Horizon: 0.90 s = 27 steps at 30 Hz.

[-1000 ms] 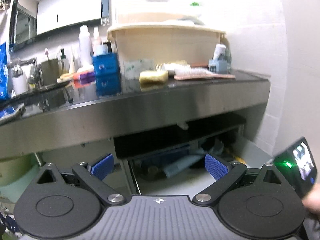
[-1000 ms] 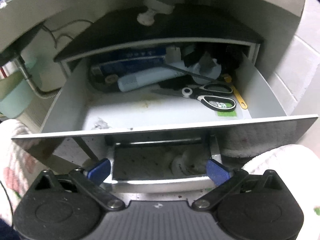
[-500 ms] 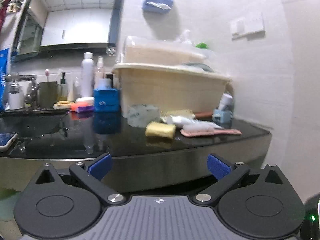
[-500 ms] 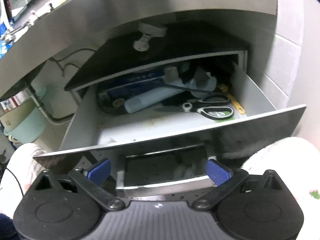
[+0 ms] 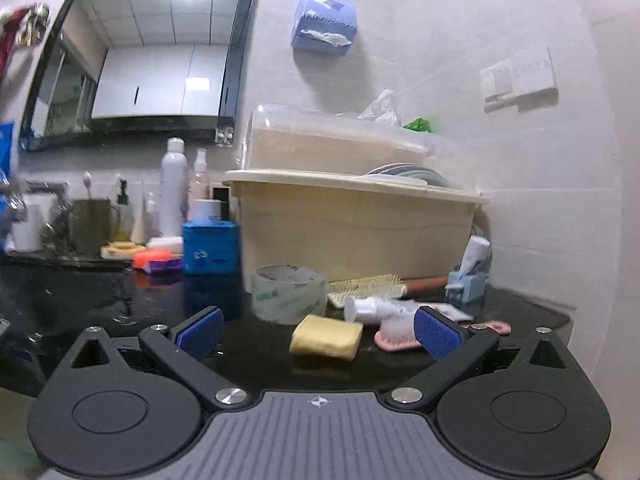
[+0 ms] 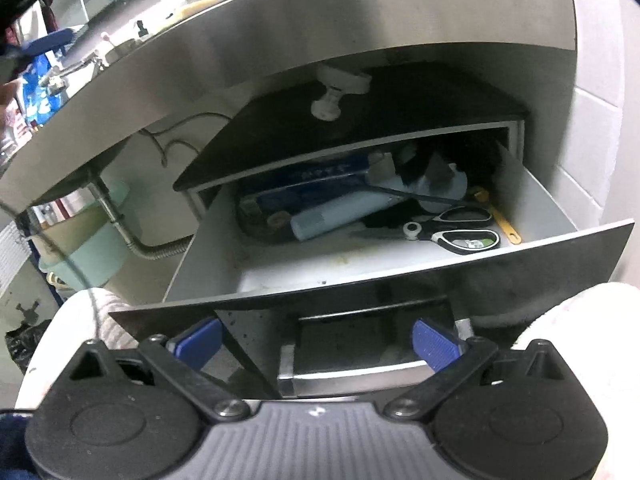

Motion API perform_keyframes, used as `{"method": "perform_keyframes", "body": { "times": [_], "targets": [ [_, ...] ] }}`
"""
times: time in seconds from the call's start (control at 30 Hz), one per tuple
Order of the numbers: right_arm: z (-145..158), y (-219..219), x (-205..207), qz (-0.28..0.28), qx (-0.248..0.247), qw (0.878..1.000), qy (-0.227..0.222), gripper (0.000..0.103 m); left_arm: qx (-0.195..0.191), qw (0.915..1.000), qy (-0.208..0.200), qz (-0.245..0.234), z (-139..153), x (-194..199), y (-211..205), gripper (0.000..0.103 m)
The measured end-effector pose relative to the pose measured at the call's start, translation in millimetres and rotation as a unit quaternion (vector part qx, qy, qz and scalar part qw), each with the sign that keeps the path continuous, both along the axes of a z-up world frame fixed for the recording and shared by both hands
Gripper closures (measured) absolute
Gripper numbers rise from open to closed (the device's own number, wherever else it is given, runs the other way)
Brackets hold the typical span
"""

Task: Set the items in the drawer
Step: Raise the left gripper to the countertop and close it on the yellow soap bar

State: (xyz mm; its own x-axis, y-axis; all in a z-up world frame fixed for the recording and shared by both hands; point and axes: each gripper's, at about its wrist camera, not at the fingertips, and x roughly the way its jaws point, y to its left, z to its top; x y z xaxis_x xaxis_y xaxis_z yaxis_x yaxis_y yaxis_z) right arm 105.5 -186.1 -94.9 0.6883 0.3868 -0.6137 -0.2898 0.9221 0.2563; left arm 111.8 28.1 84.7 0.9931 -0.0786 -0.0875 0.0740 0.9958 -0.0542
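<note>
My left gripper (image 5: 318, 330) is open and empty, level with the black countertop (image 5: 100, 304). Just beyond it lie a yellow sponge (image 5: 326, 336), a roll of clear tape (image 5: 289, 294), a white tube (image 5: 376, 307), a pink brush (image 5: 400, 334) and a hairbrush (image 5: 370, 286). My right gripper (image 6: 316, 344) is open and empty, in front of the pulled-out drawer (image 6: 400, 276) under the counter. The drawer holds scissors (image 6: 452, 232), a pale blue tube (image 6: 340, 216) and a blue box (image 6: 304, 180).
A beige tub (image 5: 352, 224) stands behind the items, with a blue box (image 5: 211, 246), bottles (image 5: 173, 188) and a cup (image 5: 90, 224) to the left. A small blue box (image 5: 466, 286) sits by the right wall. A pale green bin (image 6: 92, 248) and a hose (image 6: 156, 250) are under the counter.
My left gripper has risen from below the counter edge to countertop level, bringing the sponge and tape close. My right gripper has drawn back and tilted slightly from the open drawer.
</note>
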Motion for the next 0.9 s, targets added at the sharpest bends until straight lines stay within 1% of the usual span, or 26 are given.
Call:
{"method": "perform_keyframes", "body": {
  "times": [0.07, 0.2, 0.33, 0.43, 0.5, 0.57, 0.63, 0.7, 0.8, 0.83, 0.87, 0.9],
  "targets": [
    [0, -1, -1, 0.0, 0.007, 1.0, 0.003, 0.001, -0.004, 1.0, 0.007, -0.002, -2, 13, -2, 0.001],
    [-1, -2, -3, 0.005, 0.019, 1.0, 0.005, 0.001, 0.002, 0.9996, 0.027, 0.003, -12, 35, -8, 0.001],
    [0, -2, -4, 0.012, 0.025, 1.0, 0.004, 0.001, 0.022, 0.9989, 0.041, 0.008, -18, 52, -15, 0.004],
    [-1, -2, -4, 0.013, 0.028, 0.999, 0.006, 0.001, 0.038, 0.9983, 0.042, 0.007, -20, 61, -19, 0.009],
    [-1, -3, -4, 0.011, 0.031, 0.999, 0.007, 0.001, 0.047, 0.9979, 0.044, 0.008, -21, 67, -22, 0.015],
    [-1, -4, -4, 0.009, 0.035, 0.999, 0.008, 0.001, 0.049, 0.9974, 0.052, 0.007, -22, 73, -22, 0.022],
    [-1, -5, -5, 0.009, 0.036, 0.999, 0.007, 0.001, 0.041, 0.9971, 0.065, 0.007, -23, 79, -20, 0.028],
    [-1, -5, -5, 0.009, 0.037, 0.999, 0.007, 0.001, 0.029, 0.9968, 0.074, 0.009, -24, 83, -17, 0.028],
    [-1, -5, -5, 0.012, 0.036, 0.999, 0.007, 0.001, 0.023, 0.9967, 0.077, 0.008, -25, 85, -15, 0.028],
    [-1, -4, -5, 0.013, 0.037, 0.999, 0.008, 0.001, 0.026, 0.9966, 0.078, 0.01, -25, 85, -16, 0.03],
    [-1, -5, -5, 0.014, 0.038, 0.999, 0.01, 0.001, 0.027, 0.9966, 0.077, 0.011, -25, 84, -16, 0.037],
    [-2, -5, -5, 0.016, 0.04, 0.999, 0.012, 0.001, 0.027, 0.9967, 0.076, 0.011, -25, 83, -17, 0.041]
  ]
}}
